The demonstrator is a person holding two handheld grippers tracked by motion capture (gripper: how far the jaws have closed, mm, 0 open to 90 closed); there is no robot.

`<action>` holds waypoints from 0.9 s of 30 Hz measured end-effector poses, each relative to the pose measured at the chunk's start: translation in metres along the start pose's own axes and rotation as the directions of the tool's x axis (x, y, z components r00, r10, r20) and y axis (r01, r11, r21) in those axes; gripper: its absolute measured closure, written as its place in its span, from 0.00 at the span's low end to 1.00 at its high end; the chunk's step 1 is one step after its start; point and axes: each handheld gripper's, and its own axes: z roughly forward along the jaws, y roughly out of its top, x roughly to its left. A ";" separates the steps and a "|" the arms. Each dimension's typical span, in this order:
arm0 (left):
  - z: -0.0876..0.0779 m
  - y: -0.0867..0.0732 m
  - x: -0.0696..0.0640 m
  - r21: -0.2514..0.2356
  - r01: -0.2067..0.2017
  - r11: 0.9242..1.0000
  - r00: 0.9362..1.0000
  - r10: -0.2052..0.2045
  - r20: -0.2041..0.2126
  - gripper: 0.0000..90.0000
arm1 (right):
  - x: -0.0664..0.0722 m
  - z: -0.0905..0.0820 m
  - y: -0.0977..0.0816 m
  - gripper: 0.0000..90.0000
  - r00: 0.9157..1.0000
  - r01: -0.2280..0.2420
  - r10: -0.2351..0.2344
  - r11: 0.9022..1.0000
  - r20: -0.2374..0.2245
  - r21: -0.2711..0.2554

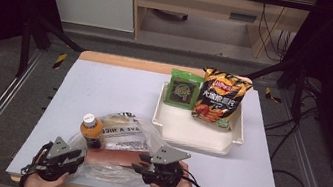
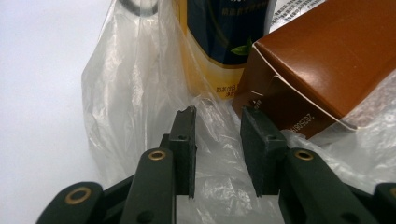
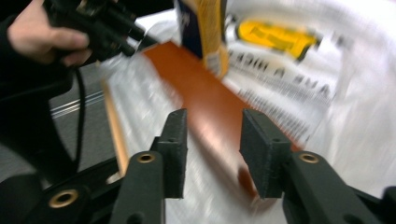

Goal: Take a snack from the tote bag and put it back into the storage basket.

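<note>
From the high view, a clear plastic bag [image 1: 119, 139] lies at the near edge of the desk [image 1: 104, 89], with a brown box [image 1: 111, 157] and a yellow-capped bottle [image 1: 91, 131] inside it. The left tongs [image 1: 77, 158] sit at the bag's 8 o'clock corner, the right tongs [image 1: 139, 164] at its 4 o'clock side, both pointing inward at the box. At 1 o'clock from the bag, a white tray [image 1: 194, 131] holds a green packet [image 1: 184, 89] and a chip bag [image 1: 218, 97].

In the left gripper view, the left tongs [image 2: 217, 140] stand apart, with crumpled bag film [image 2: 140, 93] running between them; whether they pinch it I cannot tell. The box [image 2: 327, 60] lies at 1 o'clock, the bottle [image 2: 219, 42] at 12.

In the blurred right gripper view, the right tongs [image 3: 212, 149] stand apart, gripping nothing, and the box [image 3: 205, 102] lies under the gap and runs on to 11 o'clock. The bottle [image 3: 205, 32] stands at 12, the other hand [image 3: 42, 32] at 10.
</note>
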 end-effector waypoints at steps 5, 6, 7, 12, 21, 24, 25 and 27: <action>0.001 0.000 0.000 -0.004 0.002 1.000 1.000 -0.002 0.002 0.73 | -0.015 0.011 0.004 0.48 0.999 0.010 -0.012 1.000 0.053 0.029; 0.001 0.000 0.001 -0.004 -0.001 1.000 1.000 0.001 0.001 0.73 | -0.017 0.012 0.003 0.45 0.998 0.015 -0.018 0.999 0.067 0.040; 0.001 0.001 0.001 -0.004 0.001 1.000 1.000 -0.001 0.001 0.73 | -0.018 0.013 0.001 0.42 0.998 0.017 -0.019 0.999 0.066 0.041; 0.001 0.000 0.001 -0.005 -0.002 1.000 1.000 0.002 0.000 0.73 | -0.020 0.020 -0.005 0.35 0.999 0.010 -0.013 0.997 0.040 0.079; 0.001 0.001 0.001 -0.006 0.001 1.000 1.000 0.000 0.002 0.73 | -0.014 0.025 -0.011 0.24 0.997 0.062 -0.067 0.991 0.042 0.118; 0.001 0.001 0.001 -0.006 0.001 1.000 1.000 -0.001 0.002 0.73 | -0.016 0.032 -0.012 0.22 0.997 0.062 -0.066 0.990 0.026 0.127; 0.001 0.001 0.001 -0.006 0.001 1.000 1.000 -0.001 0.002 0.73 | -0.016 0.034 -0.013 0.22 0.998 0.059 -0.062 0.989 0.020 0.137; 0.001 0.001 0.001 -0.006 0.000 1.000 1.000 0.000 0.002 0.73 | -0.015 0.035 -0.014 0.25 0.995 0.095 -0.100 0.985 0.027 0.145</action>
